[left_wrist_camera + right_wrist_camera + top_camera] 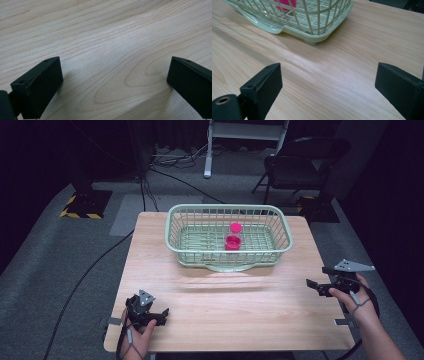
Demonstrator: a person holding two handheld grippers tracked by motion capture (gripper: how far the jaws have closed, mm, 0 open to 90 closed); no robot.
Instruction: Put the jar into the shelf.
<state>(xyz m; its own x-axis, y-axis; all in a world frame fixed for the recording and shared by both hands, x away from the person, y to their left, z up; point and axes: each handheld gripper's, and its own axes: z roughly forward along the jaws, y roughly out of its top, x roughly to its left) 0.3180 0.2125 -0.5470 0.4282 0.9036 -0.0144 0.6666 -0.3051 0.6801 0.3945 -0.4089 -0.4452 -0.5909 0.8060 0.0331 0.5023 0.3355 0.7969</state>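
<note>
The basket [280, 227] is pale green, a grid of thin bars. In it, the cup [233, 242] and its lid [236, 227] are bright pink. The table [225, 305] is light wood with wavy grain, and both grippers' jaws are black.

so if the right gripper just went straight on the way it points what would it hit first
Probably the basket: the right gripper looks along bare table toward its near corner, jaws open and empty. Depth is unclear, and tilted down it might meet the tabletop first.
</note>
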